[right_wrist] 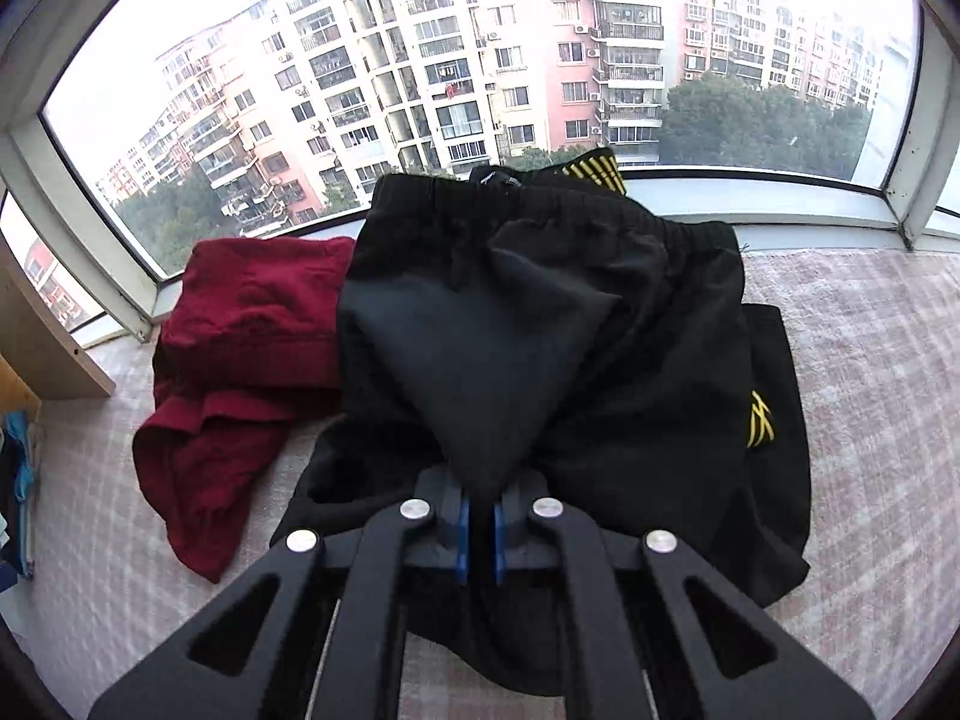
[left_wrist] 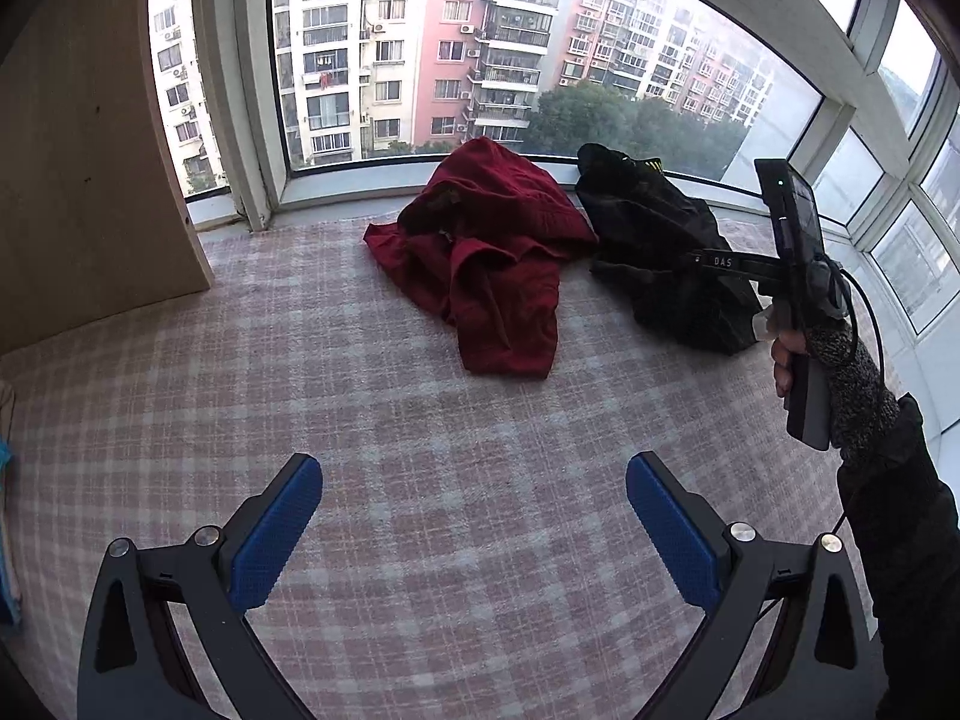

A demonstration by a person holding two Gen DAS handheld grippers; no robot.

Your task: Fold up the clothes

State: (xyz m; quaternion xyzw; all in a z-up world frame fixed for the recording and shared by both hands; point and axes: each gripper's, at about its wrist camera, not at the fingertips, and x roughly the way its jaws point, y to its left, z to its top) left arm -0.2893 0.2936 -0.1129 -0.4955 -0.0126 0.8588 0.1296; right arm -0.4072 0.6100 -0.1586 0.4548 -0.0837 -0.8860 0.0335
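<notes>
Two garments heaped by the window. Right claw (right_wrist: 480, 531) clenched on black trousers (right_wrist: 600, 324); left claw (left_wrist: 474, 534) released, empty. Next: drag trousers clear, spread flat.

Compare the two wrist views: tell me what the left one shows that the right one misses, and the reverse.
Left wrist only: the open left gripper over bare plaid cover, and the person's right hand on its tool.
Right wrist only: the right gripper shut on black fabric, yellow markings.
Both: red garment, black garment, window.

"DAS" on the right hand-held gripper (left_wrist: 690, 261)
</notes>
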